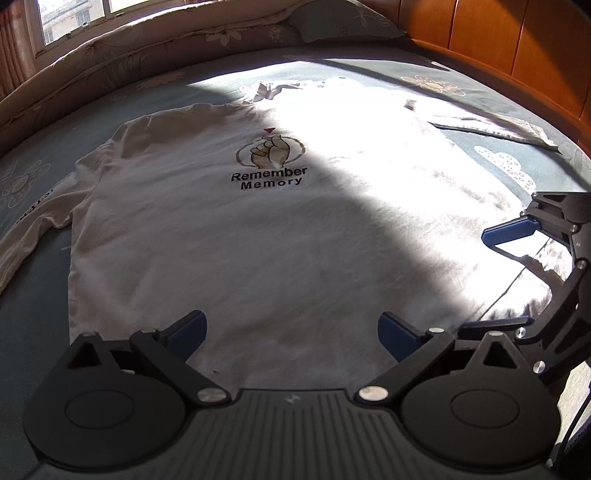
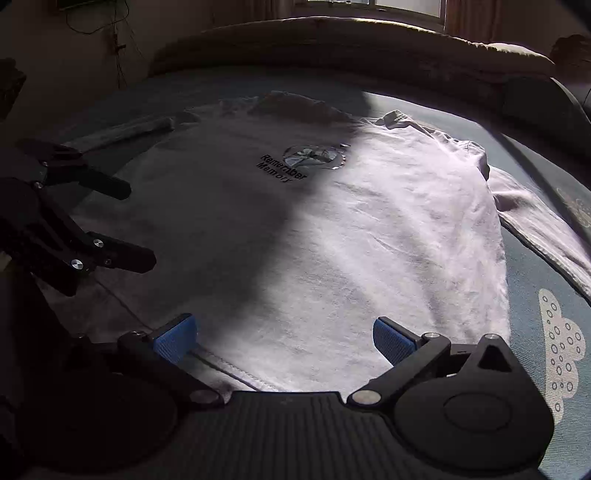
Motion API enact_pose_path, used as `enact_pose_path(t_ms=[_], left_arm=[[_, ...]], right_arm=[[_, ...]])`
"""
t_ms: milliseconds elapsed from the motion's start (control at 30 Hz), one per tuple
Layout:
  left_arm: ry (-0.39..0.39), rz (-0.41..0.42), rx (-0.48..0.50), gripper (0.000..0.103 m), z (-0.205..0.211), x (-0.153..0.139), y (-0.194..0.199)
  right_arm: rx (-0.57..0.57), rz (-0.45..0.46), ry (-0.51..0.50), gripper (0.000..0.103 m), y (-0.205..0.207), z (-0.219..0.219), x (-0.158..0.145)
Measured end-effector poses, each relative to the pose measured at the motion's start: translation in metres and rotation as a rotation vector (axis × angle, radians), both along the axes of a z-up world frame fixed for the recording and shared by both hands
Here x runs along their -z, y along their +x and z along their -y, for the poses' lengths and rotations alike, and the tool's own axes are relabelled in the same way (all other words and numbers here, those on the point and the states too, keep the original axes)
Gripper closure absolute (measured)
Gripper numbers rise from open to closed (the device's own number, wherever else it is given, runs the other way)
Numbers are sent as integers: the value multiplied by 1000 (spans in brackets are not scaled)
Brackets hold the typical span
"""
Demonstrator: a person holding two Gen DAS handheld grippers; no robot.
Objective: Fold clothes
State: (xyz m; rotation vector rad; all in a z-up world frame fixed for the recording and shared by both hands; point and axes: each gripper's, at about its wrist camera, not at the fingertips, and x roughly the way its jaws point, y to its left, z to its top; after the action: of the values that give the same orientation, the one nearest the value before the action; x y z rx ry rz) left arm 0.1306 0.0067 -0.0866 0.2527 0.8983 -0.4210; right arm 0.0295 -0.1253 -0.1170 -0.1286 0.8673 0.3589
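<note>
A white long-sleeved shirt (image 1: 258,229) printed "Remember Memory" lies flat, front up, on the bed, half in sunlight; it also shows in the right wrist view (image 2: 332,229). Its sleeves spread out to both sides (image 1: 491,123). My left gripper (image 1: 291,334) is open and empty just above the shirt's bottom hem. My right gripper (image 2: 282,339) is open and empty over the hem (image 2: 236,369) too. The right gripper shows at the right edge of the left wrist view (image 1: 491,284), the left gripper at the left edge of the right wrist view (image 2: 142,227).
The bed has a blue-green sheet (image 1: 498,162) with flower and cloud prints. A rolled quilt (image 1: 129,55) and a pillow (image 1: 343,20) lie along the far side under a window. A wooden headboard (image 1: 517,48) stands at the right.
</note>
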Motion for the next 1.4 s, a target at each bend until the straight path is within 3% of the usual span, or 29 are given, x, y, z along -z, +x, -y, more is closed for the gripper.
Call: enact_pose_path(t_ms=[100,167,300,367,500,700,867,1100,1233,1400], left_arm=[[-74,-5,-37,1,-16,15,-19],[-73,8,-25,1,-22,15,-29],[-104,-71,-66,1,-22,2,-13],[-137,-52,-66,1,-20,-10,1],[-151,1,-59,1,-8,-26,44],[-194,-2,-119,1,7,-23,120],[-167,-13,-124,1,15,-4,164],[-145,-45,-127,1,7,13,216],[-132,-51,-90,1,10,15,225],[-159,-9,-58,1,4,18,217]], right_arm=[[-12,31,6,0,-25,5,10],[-18,53,5,0,-40,12,11],[-17,80,-19,0,-46,12,13],[-21,85,-49,0,-43,7,14],[-10,87,-12,0,-40,11,14],[-6,58,6,0,-34,16,9],[152,26,138,0,-10,58,-3],[349,12,325,0,60,132,-13],[481,-35,481,0,100,175,-1],[604,-23,682,0,133,216,17]])
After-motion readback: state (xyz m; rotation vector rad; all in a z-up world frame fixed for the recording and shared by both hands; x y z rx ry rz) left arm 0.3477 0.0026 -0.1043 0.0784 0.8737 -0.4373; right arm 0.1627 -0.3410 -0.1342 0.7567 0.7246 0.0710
